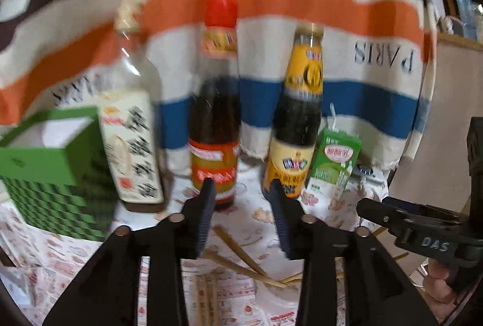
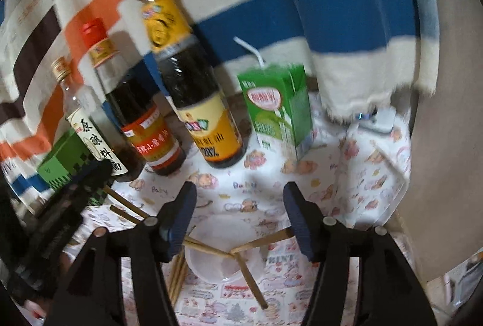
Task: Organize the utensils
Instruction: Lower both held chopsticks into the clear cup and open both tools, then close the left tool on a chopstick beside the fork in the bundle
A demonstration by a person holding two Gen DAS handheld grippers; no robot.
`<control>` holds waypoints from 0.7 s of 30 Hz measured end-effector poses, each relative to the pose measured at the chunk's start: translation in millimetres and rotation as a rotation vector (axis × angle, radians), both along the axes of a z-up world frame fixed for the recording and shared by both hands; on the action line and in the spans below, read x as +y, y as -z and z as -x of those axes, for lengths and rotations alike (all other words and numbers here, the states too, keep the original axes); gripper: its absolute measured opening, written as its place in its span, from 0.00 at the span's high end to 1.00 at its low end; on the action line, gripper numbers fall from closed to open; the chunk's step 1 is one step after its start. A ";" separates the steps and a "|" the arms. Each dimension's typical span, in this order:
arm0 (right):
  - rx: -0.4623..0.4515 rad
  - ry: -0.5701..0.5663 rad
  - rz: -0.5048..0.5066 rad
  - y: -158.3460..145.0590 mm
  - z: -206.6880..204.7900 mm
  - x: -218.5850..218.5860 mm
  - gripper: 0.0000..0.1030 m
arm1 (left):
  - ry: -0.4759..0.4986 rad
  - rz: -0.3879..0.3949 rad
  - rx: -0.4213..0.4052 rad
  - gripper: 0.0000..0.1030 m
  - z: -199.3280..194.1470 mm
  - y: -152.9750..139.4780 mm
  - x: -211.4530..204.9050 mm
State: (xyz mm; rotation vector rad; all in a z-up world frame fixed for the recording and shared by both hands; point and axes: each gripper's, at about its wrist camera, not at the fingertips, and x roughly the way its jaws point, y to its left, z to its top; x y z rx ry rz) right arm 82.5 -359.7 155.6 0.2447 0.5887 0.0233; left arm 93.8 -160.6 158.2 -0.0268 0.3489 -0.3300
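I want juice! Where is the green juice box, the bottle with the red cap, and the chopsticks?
green juice box [image 2: 273, 110], right wrist view, front face.
red-capped bottle [image 1: 215, 127], left wrist view, dark middle.
chopsticks [image 2: 211, 249], right wrist view, stick lying across the clear lid.

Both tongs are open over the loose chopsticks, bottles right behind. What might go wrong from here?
1. The chopsticks lie crossed, some over the clear plastic lid; pinching one may flick another or drag the lid.
2. The red-capped bottle and yellow-labelled bottle stand just beyond the left tongs; reaching forward may topple them.
3. The right tongs work close by; they might collide.
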 end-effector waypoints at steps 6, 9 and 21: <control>-0.130 -0.077 0.041 -24.3 30.9 30.5 0.34 | -0.068 -0.018 -0.156 0.32 52.8 -26.7 33.0; -0.157 -0.120 0.056 -28.6 42.8 51.4 0.31 | -0.065 -0.014 -0.165 0.21 75.0 -26.7 51.4; -0.110 -0.162 0.077 -1.7 56.8 106.9 0.31 | -0.206 -0.021 -0.114 0.06 100.1 41.9 121.8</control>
